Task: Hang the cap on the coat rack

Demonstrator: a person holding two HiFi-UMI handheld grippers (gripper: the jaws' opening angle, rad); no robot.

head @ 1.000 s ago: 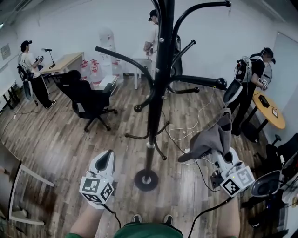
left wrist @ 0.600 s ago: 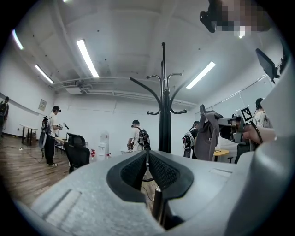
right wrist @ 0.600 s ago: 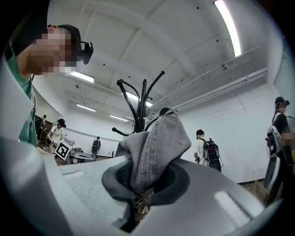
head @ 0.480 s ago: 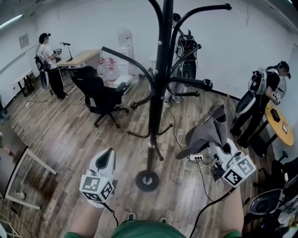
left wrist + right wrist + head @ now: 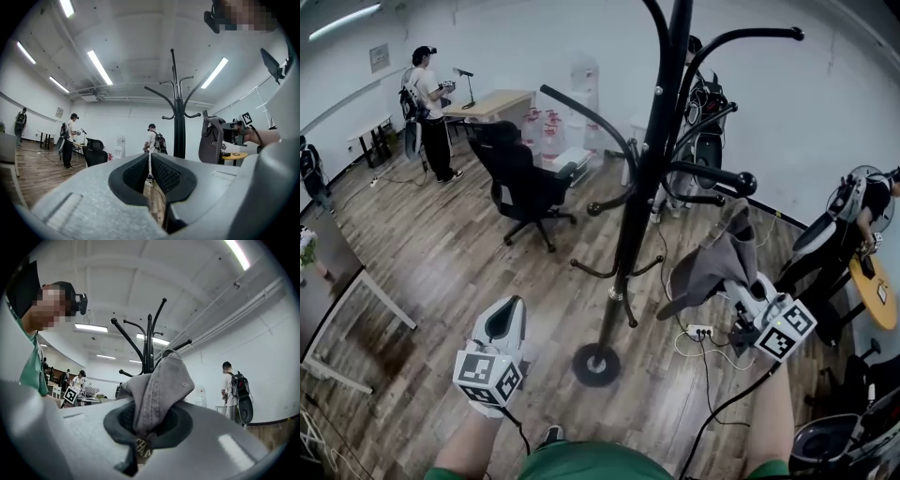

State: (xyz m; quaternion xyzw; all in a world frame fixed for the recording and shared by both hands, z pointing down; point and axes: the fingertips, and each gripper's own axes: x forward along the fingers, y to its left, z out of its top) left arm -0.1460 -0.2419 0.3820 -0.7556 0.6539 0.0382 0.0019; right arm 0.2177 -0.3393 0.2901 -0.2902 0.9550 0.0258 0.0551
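At the right hand-held gripper (image 5: 149,417), the cap (image 5: 161,385) shows a "CHA" tag (image 5: 143,449).

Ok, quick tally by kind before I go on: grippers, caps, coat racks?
Grippers: 2 (left gripper, right gripper)
Caps: 1 (grey cap, held in the right gripper's jaws)
Coat racks: 1 (black coat rack)
Total: 4

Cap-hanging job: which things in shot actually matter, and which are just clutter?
Job in hand: grey cap, clamped in the right gripper; black coat rack.
Just lying about: office chair; power strip; wooden desk; round table.
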